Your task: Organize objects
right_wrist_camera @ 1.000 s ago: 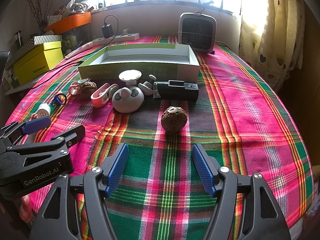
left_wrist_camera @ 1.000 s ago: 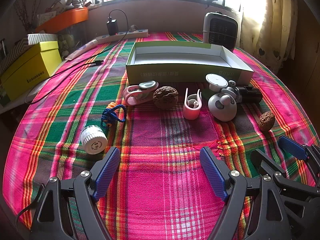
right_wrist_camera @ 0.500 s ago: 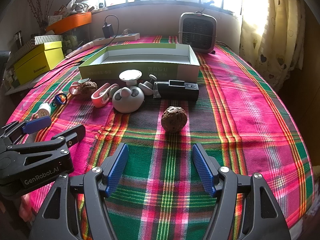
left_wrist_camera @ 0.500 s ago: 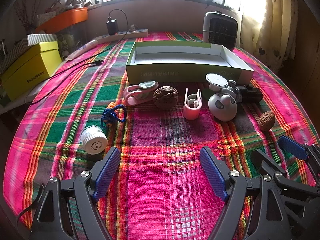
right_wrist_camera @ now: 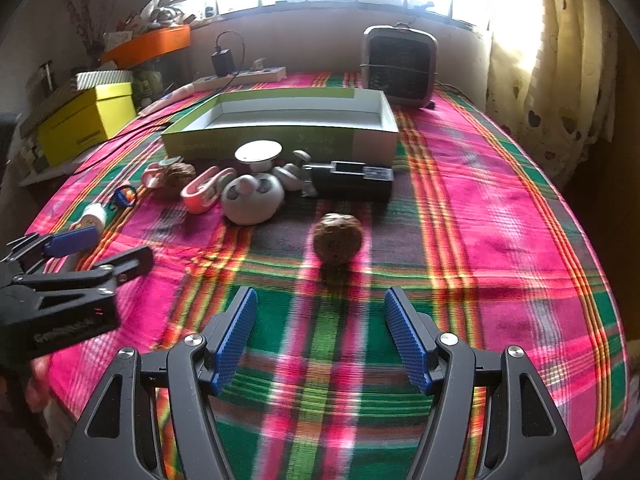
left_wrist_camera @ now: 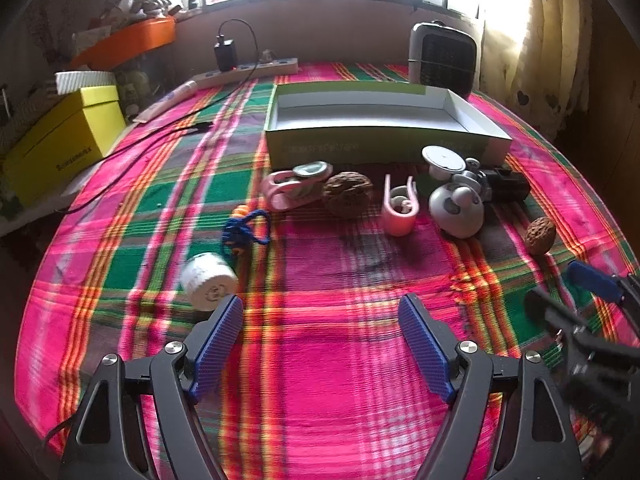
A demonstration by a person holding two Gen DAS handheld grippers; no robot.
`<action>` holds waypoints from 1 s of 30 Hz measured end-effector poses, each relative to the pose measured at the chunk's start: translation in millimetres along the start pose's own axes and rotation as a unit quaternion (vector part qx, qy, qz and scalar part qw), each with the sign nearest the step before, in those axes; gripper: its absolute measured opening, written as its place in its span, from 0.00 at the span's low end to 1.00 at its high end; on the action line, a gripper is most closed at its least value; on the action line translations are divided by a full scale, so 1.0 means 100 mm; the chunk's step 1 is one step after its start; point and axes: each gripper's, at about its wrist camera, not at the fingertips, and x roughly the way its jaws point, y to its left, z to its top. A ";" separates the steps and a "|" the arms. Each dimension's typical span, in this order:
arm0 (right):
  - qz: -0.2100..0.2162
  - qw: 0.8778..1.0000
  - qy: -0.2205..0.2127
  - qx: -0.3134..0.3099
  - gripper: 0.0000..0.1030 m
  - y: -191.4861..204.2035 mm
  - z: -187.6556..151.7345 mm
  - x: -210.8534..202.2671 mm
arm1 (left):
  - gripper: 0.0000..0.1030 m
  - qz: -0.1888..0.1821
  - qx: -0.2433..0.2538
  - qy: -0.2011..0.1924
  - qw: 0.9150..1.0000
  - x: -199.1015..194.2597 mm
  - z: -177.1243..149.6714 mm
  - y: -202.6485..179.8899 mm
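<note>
Both grippers advanced slightly; right gripper [right_wrist_camera: 318, 334] spread, lined up on walnut [right_wrist_camera: 338, 239], left gripper [left_wrist_camera: 320, 346] spread, empty, green tray [right_wrist_camera: 280, 136] awaiting items.

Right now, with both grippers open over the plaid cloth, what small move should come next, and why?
Probably ease the right gripper forward around the lone brown wrinkled walnut: it lies straight ahead between the open jaws, apart from the other items, and the shallow green-sided cardboard box behind holds nothing visible.

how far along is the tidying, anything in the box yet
Nothing looks done: the green box shows no items inside. Nothing in hand: left gripper and right gripper are open. Left: both walnuts, pink clip, white cap and the rest.
</note>
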 end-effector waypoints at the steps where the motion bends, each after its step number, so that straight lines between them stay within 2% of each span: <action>1: -0.004 1.000 0.000 0.003 0.65 -0.03 0.00 0.00 | 0.77 0.001 0.002 -0.003 1.000 -0.01 -0.01 0.03; 5: -0.015 1.000 -0.002 0.006 0.65 -0.12 0.03 0.04 | 0.76 0.009 0.002 -0.011 1.000 -0.06 -0.04 0.16; 9: -0.009 1.000 0.004 0.001 0.65 -0.15 0.09 0.08 | 0.75 0.022 -0.003 -0.025 0.999 -0.10 -0.03 0.28; 18: 0.002 1.000 0.016 -0.008 0.65 -0.16 0.19 0.18 | 0.74 0.043 -0.028 -0.027 0.998 -0.05 0.03 0.48; 22: 0.003 1.000 0.018 -0.007 0.65 -0.15 0.22 0.22 | 0.66 0.041 -0.047 -0.019 0.998 0.01 0.05 0.55; 30: 0.005 1.000 0.015 -0.006 0.63 -0.15 0.24 0.24 | 0.62 0.051 -0.049 -0.013 0.997 0.11 0.10 0.60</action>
